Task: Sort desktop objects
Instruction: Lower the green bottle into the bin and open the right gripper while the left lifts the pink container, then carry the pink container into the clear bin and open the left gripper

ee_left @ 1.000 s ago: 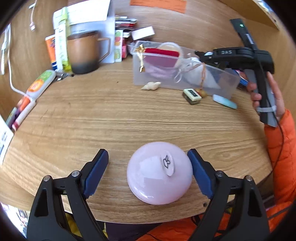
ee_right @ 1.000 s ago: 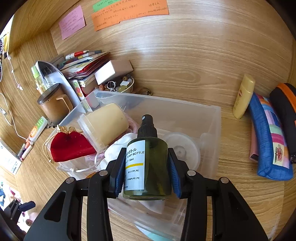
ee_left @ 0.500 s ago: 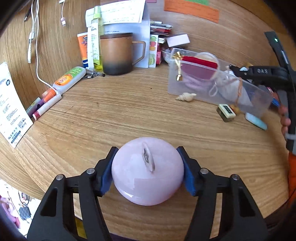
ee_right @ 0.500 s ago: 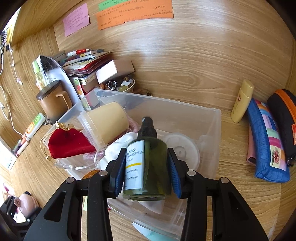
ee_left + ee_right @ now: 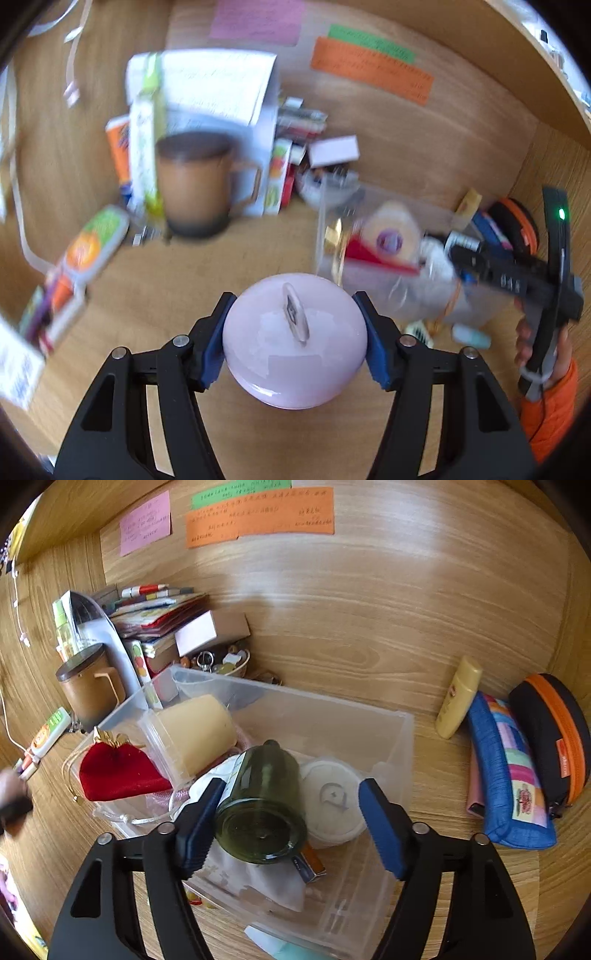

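Observation:
My left gripper is shut on a round pink case and holds it above the wooden desk; this view is blurred. Ahead and to the right stands the clear plastic bin. My right gripper hangs over that bin with its jaws opening. A green spray bottle lies tipped inside the bin between them, its base toward me, free of the right pad. The right gripper, held by a hand, also shows in the left wrist view.
The bin holds a red pouch, a cream jar and a white round tub. A brown mug and stacked books stand behind on the left. A yellow tube, blue pouch and black-orange case lie right.
The left jaws closed on the pink case, lifted it off the desk and carried it toward the bin. The right jaws opened and the green bottle tipped down into the bin.

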